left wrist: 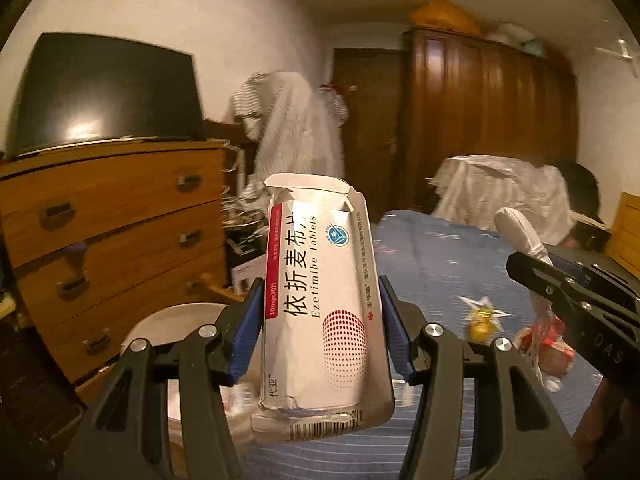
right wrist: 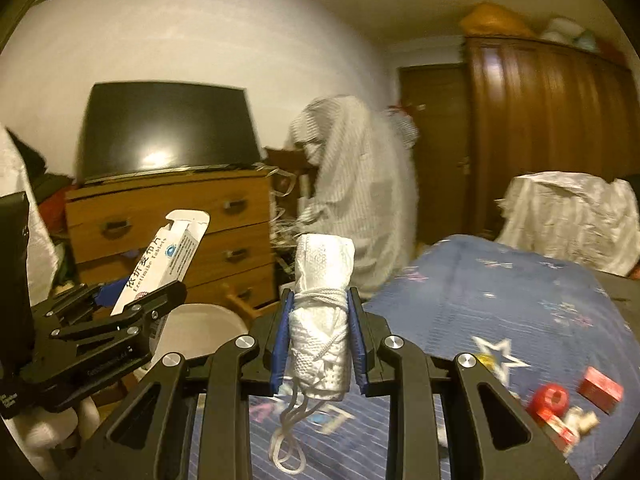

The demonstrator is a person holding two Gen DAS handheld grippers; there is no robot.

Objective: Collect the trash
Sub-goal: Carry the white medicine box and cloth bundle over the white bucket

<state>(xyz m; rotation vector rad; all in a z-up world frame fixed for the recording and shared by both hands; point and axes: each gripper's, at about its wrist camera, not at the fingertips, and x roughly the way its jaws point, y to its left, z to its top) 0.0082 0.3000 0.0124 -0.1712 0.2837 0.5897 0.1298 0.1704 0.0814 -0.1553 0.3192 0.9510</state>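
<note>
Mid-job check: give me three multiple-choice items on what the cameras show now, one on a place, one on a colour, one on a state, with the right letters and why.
1. Where is the white bin?
A. on the bed
B. on the floor by the dresser
C. on the wardrobe

2. What colour is the bed cover?
A. blue
B. green
C. red

3. What is the left tool doing?
A. hanging open, nothing in it
B. gripping a medicine box
C. gripping a cup

Answers: 1 B, it sits low beside the drawers. 2 A, blue with white stars. 3 B, both pads press the box's sides; the right tool grips a rolled face mask.
</note>
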